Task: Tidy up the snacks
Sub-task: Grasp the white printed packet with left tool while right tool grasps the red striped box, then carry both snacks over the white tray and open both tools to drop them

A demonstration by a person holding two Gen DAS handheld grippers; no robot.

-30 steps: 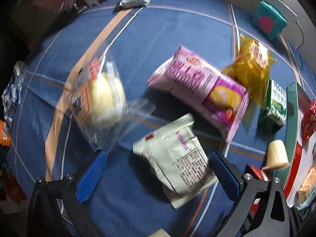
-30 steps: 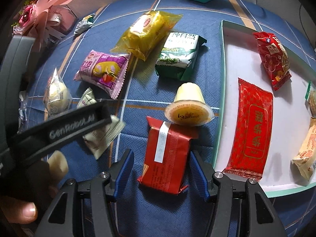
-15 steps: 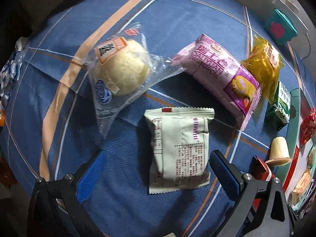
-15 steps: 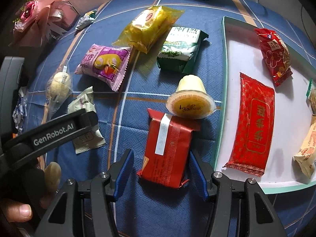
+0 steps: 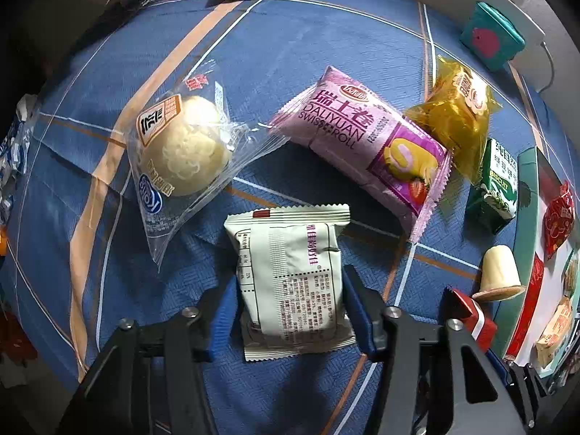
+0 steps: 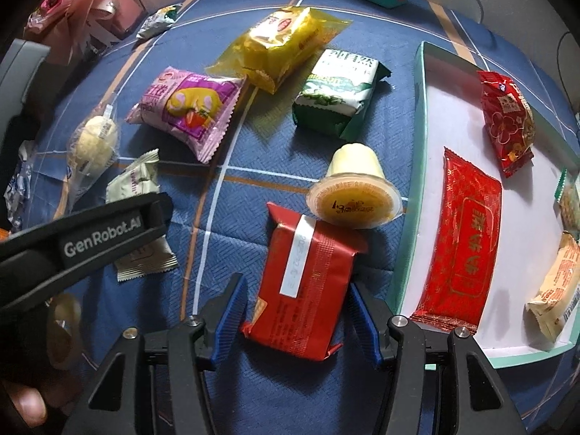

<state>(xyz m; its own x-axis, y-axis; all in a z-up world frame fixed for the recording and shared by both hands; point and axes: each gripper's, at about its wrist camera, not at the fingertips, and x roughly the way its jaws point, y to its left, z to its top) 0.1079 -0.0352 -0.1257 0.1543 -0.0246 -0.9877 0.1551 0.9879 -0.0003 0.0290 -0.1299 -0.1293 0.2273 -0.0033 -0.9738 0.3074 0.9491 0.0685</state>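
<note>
Since the earlier frame the left claw (image 5: 290, 308) had narrowed from wide open until its blue pads sat against both sides of the pale green packet (image 5: 291, 279), apparently gripping it flat on the blue tabletop (image 5: 326, 36). The right claw (image 6: 295, 308) had closed in a little too, and bracketed the red packet (image 6: 308, 286) with small gaps visible, so it was not yet pinching. Both snacks lay lengthwise between the pads, probably so each could be lifted by its long edges and carried to the white tray (image 6: 420, 116), which stood just right of the red packet and already held several red and cream packets.

A jelly cup (image 6: 353, 192) lay on its side touching the far end of the red packet and could roll when that packet rose. Beyond the pale green packet lay a bun in clear wrap (image 5: 181, 152) and a pink swiss roll (image 5: 362, 145), both apart from it.
</note>
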